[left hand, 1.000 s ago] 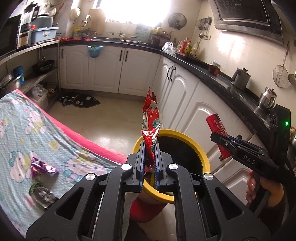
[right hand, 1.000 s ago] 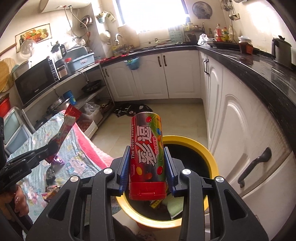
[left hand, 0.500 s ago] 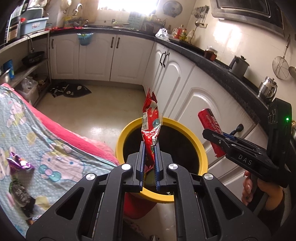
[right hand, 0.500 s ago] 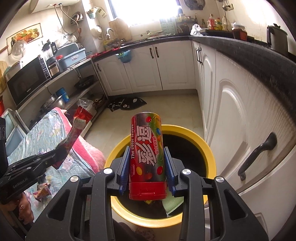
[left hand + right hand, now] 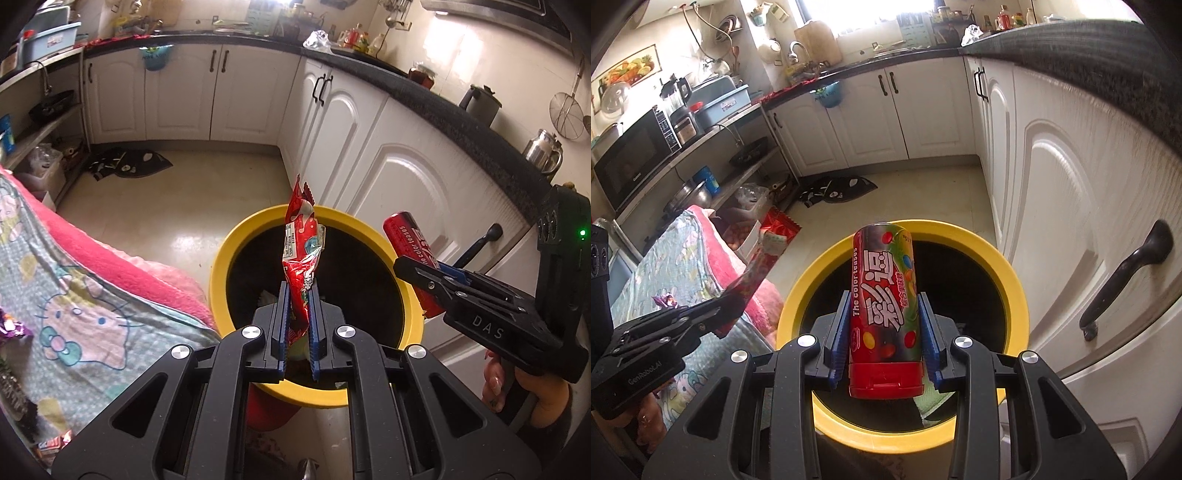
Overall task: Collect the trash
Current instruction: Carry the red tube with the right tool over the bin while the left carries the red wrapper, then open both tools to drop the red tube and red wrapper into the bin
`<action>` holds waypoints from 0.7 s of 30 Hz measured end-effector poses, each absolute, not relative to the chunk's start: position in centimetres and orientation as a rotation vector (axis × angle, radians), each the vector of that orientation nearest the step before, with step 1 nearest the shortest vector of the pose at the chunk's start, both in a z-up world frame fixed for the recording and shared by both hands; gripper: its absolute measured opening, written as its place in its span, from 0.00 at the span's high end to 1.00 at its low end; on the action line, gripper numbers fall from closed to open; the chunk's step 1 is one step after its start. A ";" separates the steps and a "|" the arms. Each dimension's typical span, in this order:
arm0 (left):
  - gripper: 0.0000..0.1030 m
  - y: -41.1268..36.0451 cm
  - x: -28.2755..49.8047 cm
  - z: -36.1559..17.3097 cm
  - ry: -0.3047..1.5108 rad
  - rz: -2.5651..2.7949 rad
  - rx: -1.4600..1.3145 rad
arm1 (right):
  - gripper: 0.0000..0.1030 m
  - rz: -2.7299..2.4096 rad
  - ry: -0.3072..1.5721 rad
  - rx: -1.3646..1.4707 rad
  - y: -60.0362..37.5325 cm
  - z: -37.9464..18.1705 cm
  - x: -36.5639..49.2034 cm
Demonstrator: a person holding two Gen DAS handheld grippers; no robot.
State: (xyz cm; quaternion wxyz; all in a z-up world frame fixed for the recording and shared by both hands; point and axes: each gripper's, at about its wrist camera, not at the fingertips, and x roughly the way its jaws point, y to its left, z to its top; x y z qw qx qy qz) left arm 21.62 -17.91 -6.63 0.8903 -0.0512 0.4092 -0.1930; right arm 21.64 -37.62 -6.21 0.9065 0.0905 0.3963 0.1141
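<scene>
Blue-padded fingers [image 5: 282,325] of the left gripper [image 5: 298,326] are pinched nearly closed on a red snack wrapper [image 5: 301,251], which stands upright w/ its torn top above the pads, directly over the black mouth of the yellow-rimmed bin [image 5: 221,266] just ahead. Right gripper [image 5: 884,339], jaws partway apart, clamps a red candy tube [image 5: 884,314] approx. upright, cap end down, also over the bin [image 5: 1015,288]. Left of both lies a pink-edged cartoon blanket [image 5: 85,295] w/ a purple wrapper [image 5: 665,301] on it; white cabinets [image 5: 1071,177] stand right of the bin.
</scene>
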 end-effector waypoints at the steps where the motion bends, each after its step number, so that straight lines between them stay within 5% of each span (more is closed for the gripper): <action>1: 0.95 -18.0 21.8 -6.8 0.855 -0.401 -0.105 | 0.68 0.235 0.822 0.189 -37.6 -6.3 21.7; 8: 0.94 -18.7 22.6 -8.2 0.892 -0.410 -0.110 | 0.67 0.220 0.842 0.211 -37.9 -7.1 22.1; 11: 0.70 -18.7 22.7 -8.4 0.895 -0.394 -0.103 | 0.60 0.205 0.842 0.214 -38.1 -7.2 22.3; 15: 0.63 -18.1 22.6 -8.7 0.904 -0.367 -0.103 | 0.52 0.196 0.830 0.220 -38.4 -7.0 22.2; 21: 0.39 -16.6 22.0 -8.2 0.890 -0.310 -0.101 | 0.41 0.187 0.816 0.202 -38.2 -6.6 21.8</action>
